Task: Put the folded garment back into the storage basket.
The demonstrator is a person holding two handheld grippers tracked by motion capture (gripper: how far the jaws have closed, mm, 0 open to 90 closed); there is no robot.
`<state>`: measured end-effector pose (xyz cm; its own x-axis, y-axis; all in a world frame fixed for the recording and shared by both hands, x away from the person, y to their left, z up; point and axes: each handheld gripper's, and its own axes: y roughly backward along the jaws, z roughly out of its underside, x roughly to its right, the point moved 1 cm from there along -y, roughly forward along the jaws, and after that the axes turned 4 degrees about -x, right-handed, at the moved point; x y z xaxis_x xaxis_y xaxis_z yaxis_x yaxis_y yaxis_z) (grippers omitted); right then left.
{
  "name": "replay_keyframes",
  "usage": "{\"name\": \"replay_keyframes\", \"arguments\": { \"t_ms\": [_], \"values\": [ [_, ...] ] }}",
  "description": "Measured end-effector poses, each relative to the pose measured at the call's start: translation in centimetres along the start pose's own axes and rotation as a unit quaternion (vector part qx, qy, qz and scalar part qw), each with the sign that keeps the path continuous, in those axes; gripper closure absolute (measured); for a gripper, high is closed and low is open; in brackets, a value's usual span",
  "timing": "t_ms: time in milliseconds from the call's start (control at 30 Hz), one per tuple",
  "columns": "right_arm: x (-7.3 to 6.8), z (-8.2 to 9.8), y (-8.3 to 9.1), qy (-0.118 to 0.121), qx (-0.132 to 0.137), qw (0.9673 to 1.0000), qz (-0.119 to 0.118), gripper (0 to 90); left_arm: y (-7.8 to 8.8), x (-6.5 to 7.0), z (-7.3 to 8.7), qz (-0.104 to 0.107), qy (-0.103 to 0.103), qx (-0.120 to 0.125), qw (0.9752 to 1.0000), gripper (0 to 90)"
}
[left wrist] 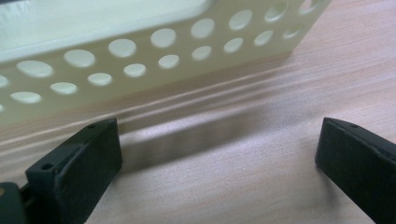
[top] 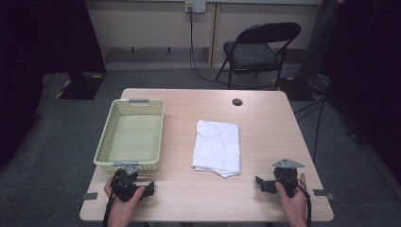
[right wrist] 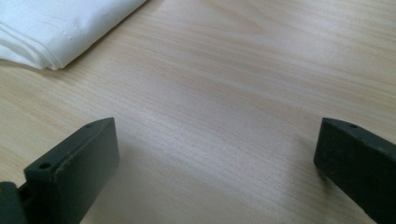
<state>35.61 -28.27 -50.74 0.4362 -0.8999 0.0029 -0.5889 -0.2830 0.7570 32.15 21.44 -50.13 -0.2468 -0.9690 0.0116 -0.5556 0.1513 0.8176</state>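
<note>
A folded white cloth (top: 217, 147) lies in the middle of the wooden table (top: 265, 123). To its left stands an empty pale-yellow perforated basket (top: 132, 137). My left gripper (top: 150, 189) rests on the table near the front edge, just in front of the basket, held by a hand; in the left gripper view its jaws stand wide open with bare wood between them and the basket wall (left wrist: 154, 51) close ahead. My right gripper (top: 259, 182) rests at the front right, open and empty. The cloth's folded corner (right wrist: 56, 28) shows at the upper left of the right gripper view.
A small dark round cap (top: 237, 101) sits in the table near its far edge. Behind the table stands a black folding chair (top: 257, 49). Cables run across the grey floor at the right. Grey brackets stick out at the table's front corners.
</note>
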Motion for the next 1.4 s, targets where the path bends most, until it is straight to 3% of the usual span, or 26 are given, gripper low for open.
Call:
{"name": "replay_keyframes", "arguments": {
  "t_ms": [500, 567, 633, 767, 833, 967, 1100, 1400],
  "values": [
    [0.0, 0.1, 0.0, 0.003, 0.001, 1.0, -0.001, 0.0, 0.4, -0.3, -0.2, 0.002, -0.009, -0.014, 0.9999, 2.6],
    [0.0, 0.1, 0.0, 0.002, 0.001, 1.0, 0.0, 0.0, 0.7, -0.3, -0.3, -0.008, -0.007, -0.001, 0.9999, 7.5],
    [0.0, 0.1, 0.1, 0.002, 0.001, 1.0, 0.0, 0.0, 0.9, -0.2, -0.3, -0.001, -0.01, 0.003, 0.9999, 5.0],
    [0.0, 0.1, 0.1, 0.001, 0.001, 1.0, 0.0, 0.0, 1.6, 0.4, 0.0, -0.02, -0.027, 0.013, 0.9993, 5.1],
    [0.0, 0.1, 0.0, 0.002, 0.001, 1.0, 0.0, 0.0, 1.9, 0.6, 0.0, -0.012, -0.037, 0.019, 0.9991, 6.1],
    [0.0, 0.1, 0.0, 0.001, 0.001, 1.0, 0.0, 0.0, 2.2, 0.7, -0.2, -0.01, -0.031, 0.031, 0.999, 6.2],
    [0.0, 0.1, 0.0, 0.002, 0.001, 1.0, 0.0, 0.0, 2.5, 0.5, -0.4, 0.006, -0.001, 0.031, 0.9995, 4.3],
    [0.0, 0.1, 0.0, 0.002, 0.001, 1.0, 0.0, 0.0, 3.6, 0.9, -0.5, -0.003, -0.015, 0.044, 0.9989, 6.6]
  ]
}}
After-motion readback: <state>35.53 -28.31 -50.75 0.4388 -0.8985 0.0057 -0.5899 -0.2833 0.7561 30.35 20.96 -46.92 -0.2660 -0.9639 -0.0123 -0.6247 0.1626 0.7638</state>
